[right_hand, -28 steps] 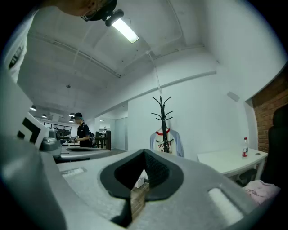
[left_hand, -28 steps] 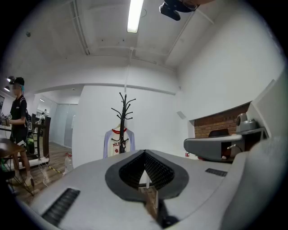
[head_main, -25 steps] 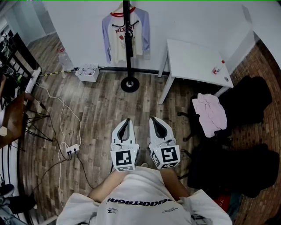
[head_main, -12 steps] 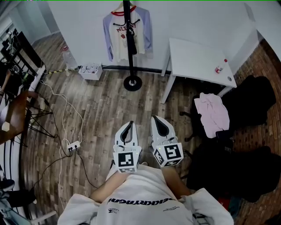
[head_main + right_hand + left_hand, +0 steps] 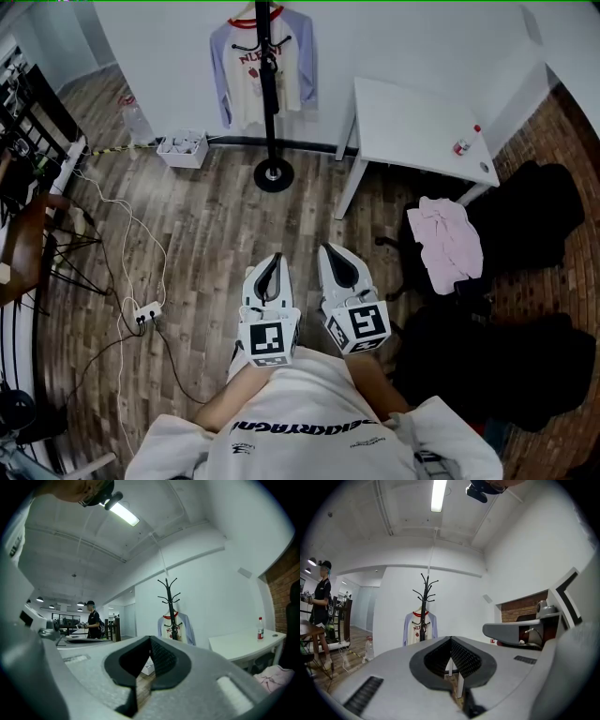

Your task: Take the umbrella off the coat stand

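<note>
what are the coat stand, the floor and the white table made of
The coat stand looks like metal, matte black: a thin straight pole on a round flat base. The floor is wood or wood-look laminate: grey-brown planks with grain and seams. The table is likely painted or laminated board: smooth plain white top, no grain.

- The black metal coat stand [image 5: 269, 112] slips slightly left in the head view, back from its drift right.
- The white plastic bin [image 5: 181, 148] and the white power strip [image 5: 143, 315] slide left too.

Head view looks steeply down; both gripper views look level, sharing the distant coat stand [image 5: 272, 141].
</note>
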